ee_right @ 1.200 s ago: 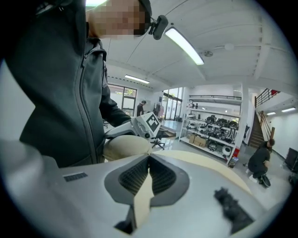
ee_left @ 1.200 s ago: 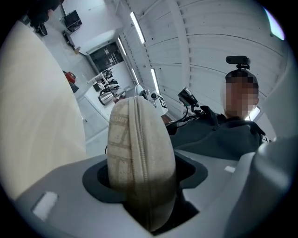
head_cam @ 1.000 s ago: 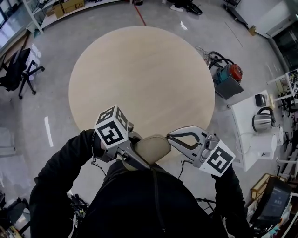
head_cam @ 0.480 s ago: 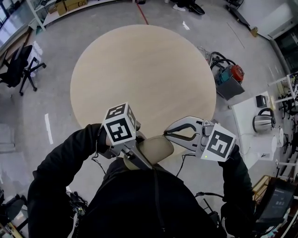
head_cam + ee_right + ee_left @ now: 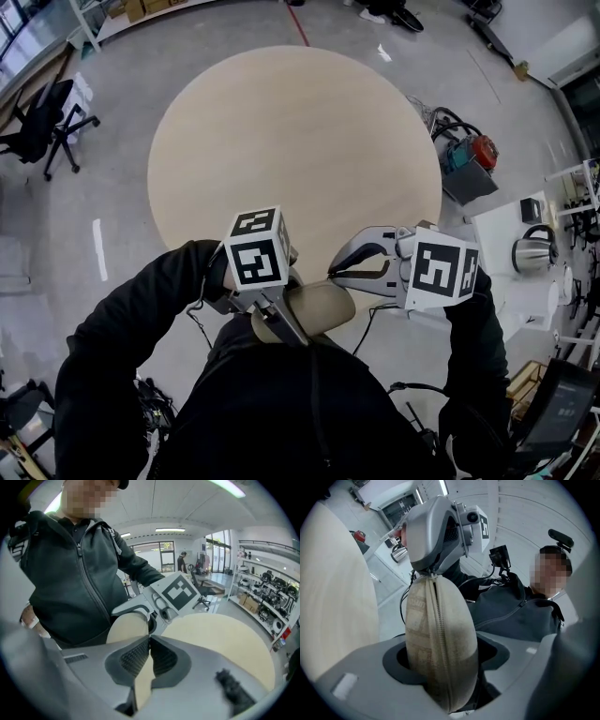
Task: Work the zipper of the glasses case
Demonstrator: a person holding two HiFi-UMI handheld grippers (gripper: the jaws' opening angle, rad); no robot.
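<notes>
A tan glasses case (image 5: 323, 305) hangs in the air over the near edge of the round table (image 5: 291, 141), close to the person's chest. My left gripper (image 5: 292, 319) is shut on the case's lower end, and in the left gripper view the case (image 5: 440, 634) fills the gap between the jaws with its zipper (image 5: 439, 620) facing the camera. My right gripper (image 5: 330, 275) is shut at the case's other end, pinching the zipper pull (image 5: 432, 573) where the zipper ends. In the right gripper view the right gripper (image 5: 149, 641) has its pads closed together, with the case (image 5: 125, 627) just behind them.
The table top (image 5: 220, 639) is bare. Around it on the floor stand an office chair (image 5: 42, 127), a red and teal machine (image 5: 466, 155), and a white side table with a kettle (image 5: 532, 248). The person's black jacket (image 5: 309, 412) is right under the case.
Both grippers and the case drifted slightly to the right. The right gripper's marker cube swung up and closer to the table. Both grips stay as they were.
</notes>
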